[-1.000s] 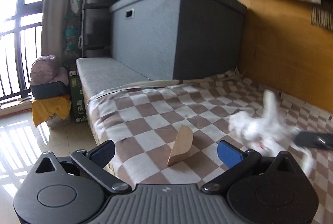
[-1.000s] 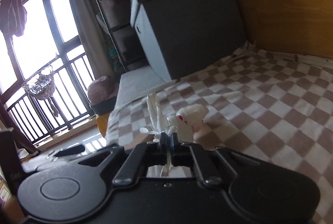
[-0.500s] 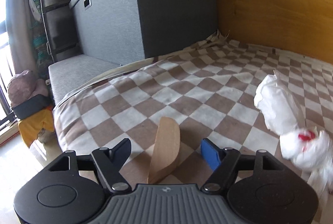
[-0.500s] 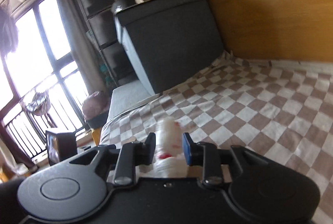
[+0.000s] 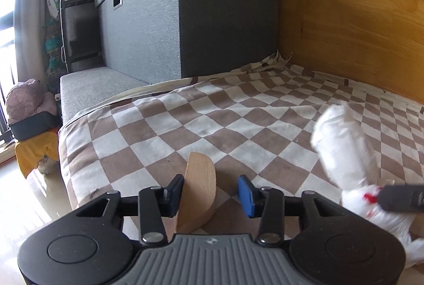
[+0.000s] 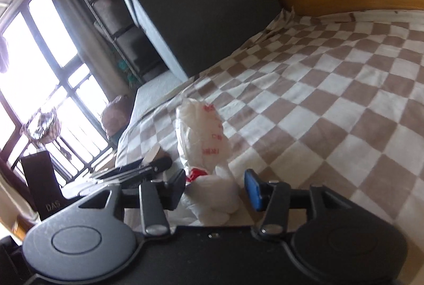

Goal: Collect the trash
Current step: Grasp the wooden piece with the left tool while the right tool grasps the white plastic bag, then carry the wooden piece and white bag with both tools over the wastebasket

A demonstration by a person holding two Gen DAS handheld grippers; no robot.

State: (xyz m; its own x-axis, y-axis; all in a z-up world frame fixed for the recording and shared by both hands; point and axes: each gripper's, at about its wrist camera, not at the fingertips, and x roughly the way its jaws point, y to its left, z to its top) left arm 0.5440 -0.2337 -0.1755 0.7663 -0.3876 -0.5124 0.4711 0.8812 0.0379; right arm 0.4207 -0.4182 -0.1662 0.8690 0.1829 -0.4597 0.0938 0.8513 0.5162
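Note:
A curved light wooden piece [image 5: 197, 192] stands on the brown-and-white checked blanket [image 5: 238, 126]. My left gripper [image 5: 212, 195] is open around it, the left pad touching it, the blue right pad apart. A white plastic bag with red print [image 6: 205, 150] lies on the blanket between the fingers of my right gripper [image 6: 216, 188], which is open. The bag also shows at the right of the left wrist view [image 5: 347, 152], with a right gripper finger [image 5: 401, 201] against it.
A large grey storage box [image 5: 185, 20] stands at the back on a grey bench. A wooden wall [image 5: 357, 28] runs along the right. The bed edge drops to the floor at left, with a yellow cloth and bundle [image 5: 29, 126] there.
My left gripper moved forward around the wooden piece and narrowed. My right gripper went from shut on the bag's handles to open, with the bag now resting on the blanket.

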